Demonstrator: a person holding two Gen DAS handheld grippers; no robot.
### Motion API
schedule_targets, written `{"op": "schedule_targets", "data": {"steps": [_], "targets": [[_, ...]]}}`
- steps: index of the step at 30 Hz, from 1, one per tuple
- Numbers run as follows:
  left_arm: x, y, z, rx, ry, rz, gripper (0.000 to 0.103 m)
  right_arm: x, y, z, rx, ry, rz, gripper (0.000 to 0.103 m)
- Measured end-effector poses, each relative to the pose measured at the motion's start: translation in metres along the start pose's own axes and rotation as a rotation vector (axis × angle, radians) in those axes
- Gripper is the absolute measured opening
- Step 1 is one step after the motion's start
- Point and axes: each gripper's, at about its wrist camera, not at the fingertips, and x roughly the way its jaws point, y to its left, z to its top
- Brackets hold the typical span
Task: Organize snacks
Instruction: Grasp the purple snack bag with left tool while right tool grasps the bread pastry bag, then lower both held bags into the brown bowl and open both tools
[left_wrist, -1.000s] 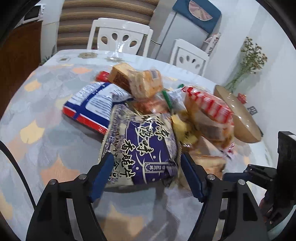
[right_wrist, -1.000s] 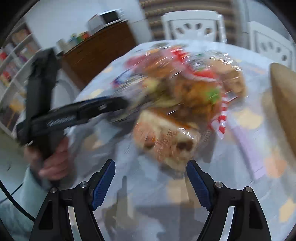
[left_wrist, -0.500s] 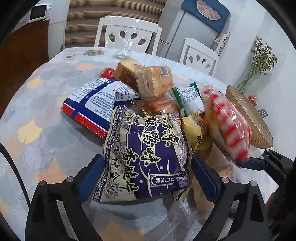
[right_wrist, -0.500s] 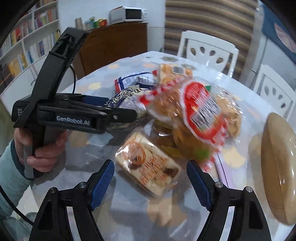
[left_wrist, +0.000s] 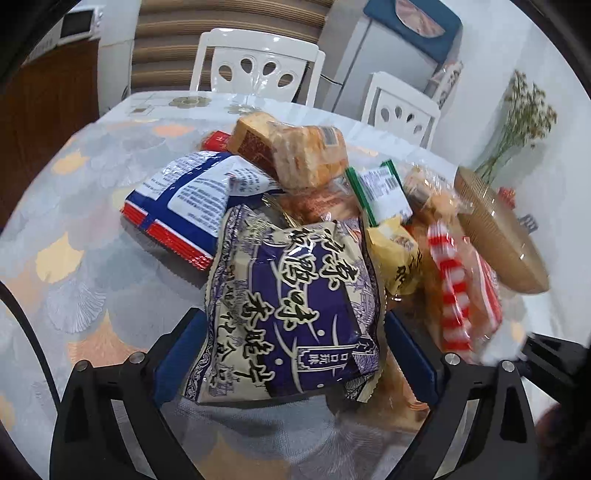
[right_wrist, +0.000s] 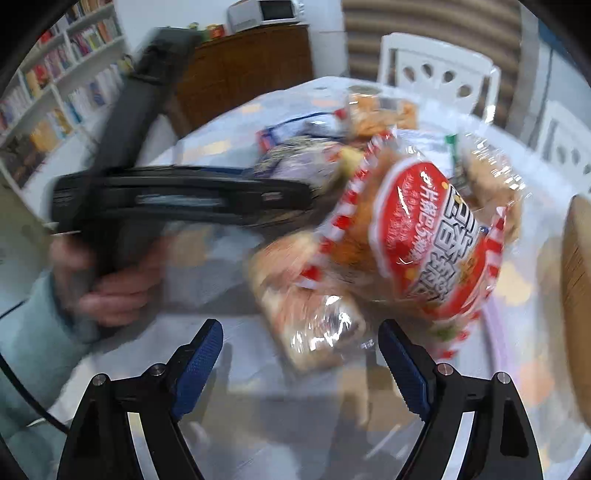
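Note:
A heap of snack packs lies on the table. In the left wrist view my left gripper (left_wrist: 291, 354) is open, its blue pads either side of the near end of a purple-and-cream pack (left_wrist: 291, 317). Behind it lie a blue-and-red pack (left_wrist: 188, 203), a wrapped bread loaf (left_wrist: 295, 151), a yellow pack (left_wrist: 397, 254) and a red-and-white striped bag (left_wrist: 461, 288). In the right wrist view my right gripper (right_wrist: 301, 358) is open just short of a clear-wrapped bread pack (right_wrist: 314, 314); the red-and-white bag (right_wrist: 424, 236) lies behind it.
A tan woven bowl (left_wrist: 495, 236) stands at the right of the heap, also at the right edge of the right wrist view (right_wrist: 576, 280). White chairs (left_wrist: 258, 70) stand behind the table. The left gripper's body (right_wrist: 177, 199) and hand cross the left of the right wrist view.
My left gripper has opened wider and come closer around the purple pack. My right gripper has swung nearer to the heap; its view is blurred with motion.

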Motion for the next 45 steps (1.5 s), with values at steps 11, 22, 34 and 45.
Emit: {"op": "schedule_targets", "data": {"steps": [11, 22, 34, 45], "targets": [[-0.027, -0.002, -0.016, 0.021, -0.058, 0.048, 0.063, 0.015, 0.003, 0.006, 0.044, -0.033, -0.131, 0.084], [-0.062, 0.022, -0.032, -0.058, -0.069, -0.024, 0.063, 0.024, 0.029, -0.003, 0.073, -0.012, -0.134, 0.047], [-0.091, -0.011, -0.008, 0.008, -0.143, -0.002, 0.063, -0.045, 0.031, -0.002, 0.157, -0.156, -0.106, 0.046], [-0.072, -0.124, 0.056, 0.205, -0.171, -0.118, 0.063, -0.166, -0.068, -0.020, 0.457, -0.333, -0.339, 0.046]]}}
